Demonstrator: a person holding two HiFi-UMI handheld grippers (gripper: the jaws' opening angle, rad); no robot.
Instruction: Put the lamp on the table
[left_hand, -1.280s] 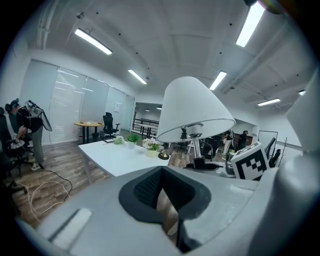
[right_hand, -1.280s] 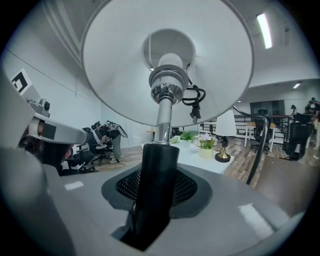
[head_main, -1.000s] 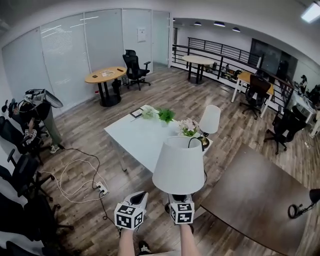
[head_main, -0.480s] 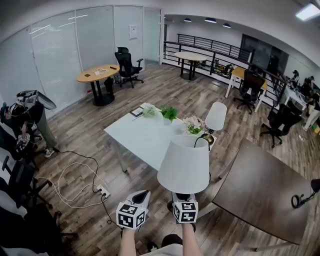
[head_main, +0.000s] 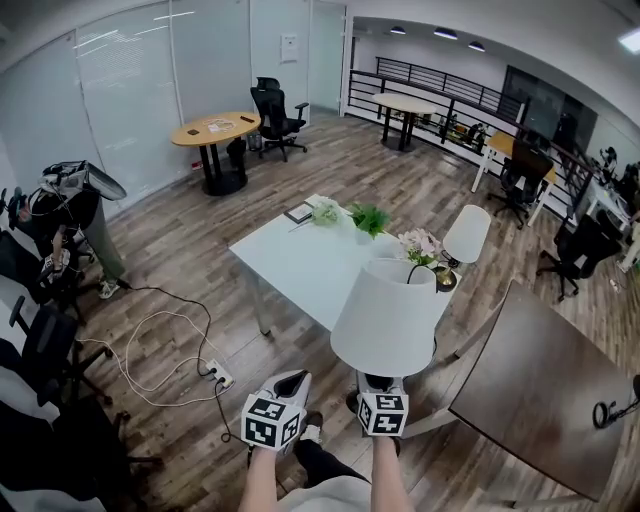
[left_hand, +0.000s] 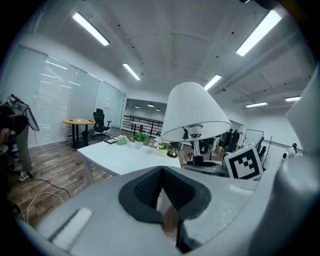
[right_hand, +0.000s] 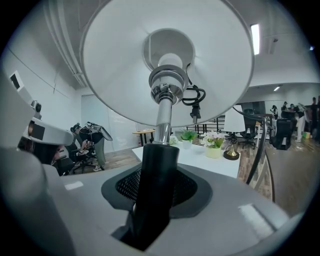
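Note:
The lamp has a white cone shade (head_main: 388, 318) and a black stem (right_hand: 155, 185) under a chrome neck. My right gripper (head_main: 380, 386) is shut on that stem and holds the lamp upright above the wooden floor. The right gripper view looks up into the shade (right_hand: 167, 60) from below. My left gripper (head_main: 289, 384) is beside it on the left, shut and holding nothing (left_hand: 162, 200); the lamp (left_hand: 195, 112) shows to its right. The white table (head_main: 300, 262) stands just ahead of the lamp.
On the white table are a second white-shaded lamp (head_main: 466, 235), flowers (head_main: 420, 243), a green plant (head_main: 370, 218) and a notebook (head_main: 298, 212). A dark brown table (head_main: 540, 380) lies to the right. A power strip with cables (head_main: 215, 375) is on the floor at left, near office chairs (head_main: 40, 340).
The held lamp and both grippers have shifted a little to the right in the head view, and the white table looks slightly nearer. The right gripper's hold is unchanged.

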